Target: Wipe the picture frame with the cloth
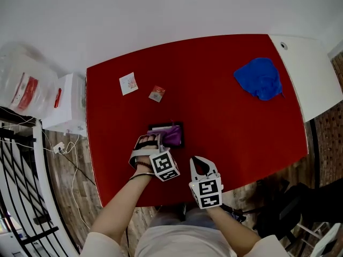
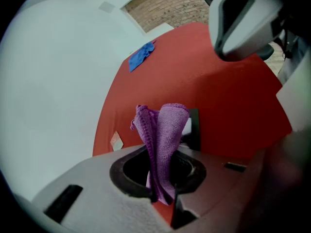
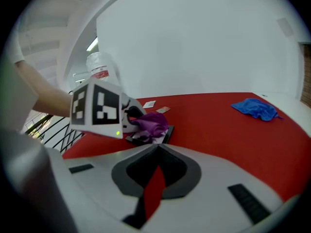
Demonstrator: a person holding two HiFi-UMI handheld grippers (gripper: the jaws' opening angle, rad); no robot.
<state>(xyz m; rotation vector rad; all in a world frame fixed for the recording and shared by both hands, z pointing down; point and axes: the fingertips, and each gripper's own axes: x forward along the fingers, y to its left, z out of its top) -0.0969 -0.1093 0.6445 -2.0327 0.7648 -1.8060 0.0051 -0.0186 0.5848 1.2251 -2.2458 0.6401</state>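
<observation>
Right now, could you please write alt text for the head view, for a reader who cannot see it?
The left gripper holds a purple cloth on a small dark picture frame on a red table. The right gripper is beside it, shut and empty. A blue cloth lies at the far right.

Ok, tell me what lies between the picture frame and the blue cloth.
Nothing. In the head view only bare red table stretches from the picture frame to the blue cloth.

Bunched purple cloth [image 1: 172, 136] over flat, black-rimmed picture frame [image 1: 161, 126]
</observation>
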